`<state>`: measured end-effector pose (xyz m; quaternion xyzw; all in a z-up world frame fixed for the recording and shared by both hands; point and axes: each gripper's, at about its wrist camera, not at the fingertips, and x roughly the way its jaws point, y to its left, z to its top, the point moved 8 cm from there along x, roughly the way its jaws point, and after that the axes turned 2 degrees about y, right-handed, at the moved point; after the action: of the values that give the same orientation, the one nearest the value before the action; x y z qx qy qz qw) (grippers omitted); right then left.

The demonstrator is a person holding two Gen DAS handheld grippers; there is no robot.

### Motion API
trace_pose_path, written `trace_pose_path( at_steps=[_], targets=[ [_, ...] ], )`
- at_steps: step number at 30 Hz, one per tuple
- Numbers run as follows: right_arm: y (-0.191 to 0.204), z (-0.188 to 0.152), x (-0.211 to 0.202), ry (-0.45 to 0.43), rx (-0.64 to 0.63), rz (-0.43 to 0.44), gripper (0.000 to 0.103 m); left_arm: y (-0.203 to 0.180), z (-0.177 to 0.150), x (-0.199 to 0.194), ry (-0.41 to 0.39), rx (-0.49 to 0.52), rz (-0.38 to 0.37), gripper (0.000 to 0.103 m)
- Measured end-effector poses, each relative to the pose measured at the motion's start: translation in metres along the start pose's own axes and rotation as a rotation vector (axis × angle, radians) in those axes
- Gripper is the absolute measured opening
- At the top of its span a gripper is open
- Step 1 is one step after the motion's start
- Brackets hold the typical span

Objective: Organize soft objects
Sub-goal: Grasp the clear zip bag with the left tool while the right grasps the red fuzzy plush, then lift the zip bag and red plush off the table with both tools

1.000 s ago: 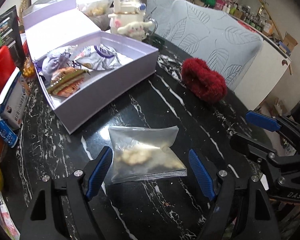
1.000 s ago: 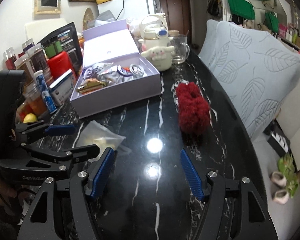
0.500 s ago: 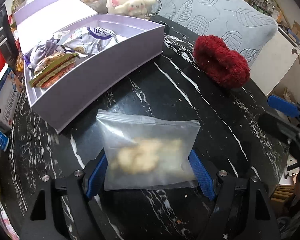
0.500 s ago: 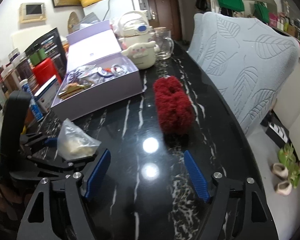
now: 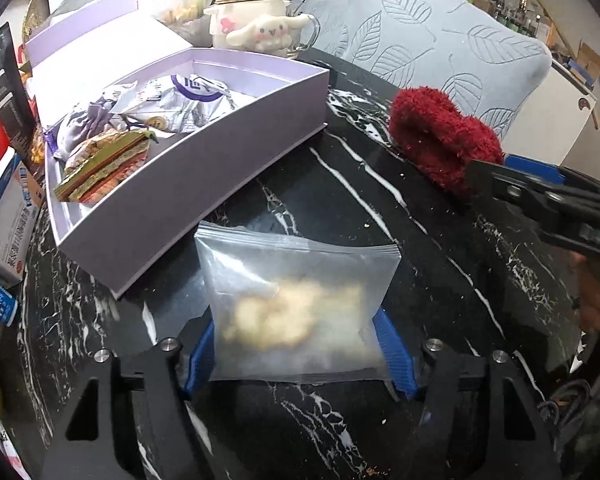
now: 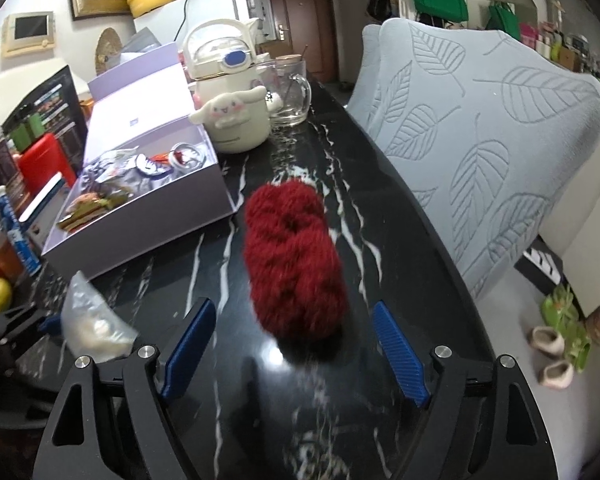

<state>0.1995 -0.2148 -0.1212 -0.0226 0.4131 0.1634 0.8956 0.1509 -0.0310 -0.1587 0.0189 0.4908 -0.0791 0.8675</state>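
Note:
My left gripper (image 5: pixel 296 354) is shut on a clear zip bag with pale soft pieces (image 5: pixel 296 308) and holds it above the black marble table (image 5: pixel 340 208), just in front of the open lilac box (image 5: pixel 204 196). The bag also shows in the right wrist view (image 6: pixel 92 320). The box (image 6: pixel 148 224) holds several pouches and packets. A fuzzy red yarn roll (image 6: pixel 296 264) lies on the table; it also shows in the left wrist view (image 5: pixel 440 136). My right gripper (image 6: pixel 292 348) is open, its blue fingers either side of the roll's near end, not touching.
A white character kettle (image 6: pixel 232 108) and a glass mug (image 6: pixel 290 92) stand behind the box. Jars, a red tin and boxes (image 6: pixel 28 184) crowd the left edge. A leaf-patterned grey chair back (image 6: pixel 480 128) lines the table's right edge.
My left gripper has closed on the bag and lifted it toward the box. My right gripper has moved forward to the red roll, which now lies between its open fingers.

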Motion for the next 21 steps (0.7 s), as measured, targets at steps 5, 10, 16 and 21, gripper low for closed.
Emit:
trace_pose_path(
  at_steps=[5,10,16,21],
  targets=[
    [0.003,0.009,0.02,0.02,-0.017,0.006,0.082,0.001,0.005,0.001,-0.004,0.001,-0.026,0.068],
    [0.0,0.004,0.033,0.045,-0.002,0.016,0.056,0.007,0.007,0.0,0.004,-0.029,-0.031,0.068],
    [-0.001,0.0,0.032,0.036,-0.017,0.0,0.04,0.017,0.008,-0.006,-0.013,-0.06,-0.014,0.068],
    [0.006,-0.005,0.023,0.036,-0.021,0.017,0.039,0.023,0.004,-0.011,-0.021,-0.071,-0.016,0.068]
  ],
)
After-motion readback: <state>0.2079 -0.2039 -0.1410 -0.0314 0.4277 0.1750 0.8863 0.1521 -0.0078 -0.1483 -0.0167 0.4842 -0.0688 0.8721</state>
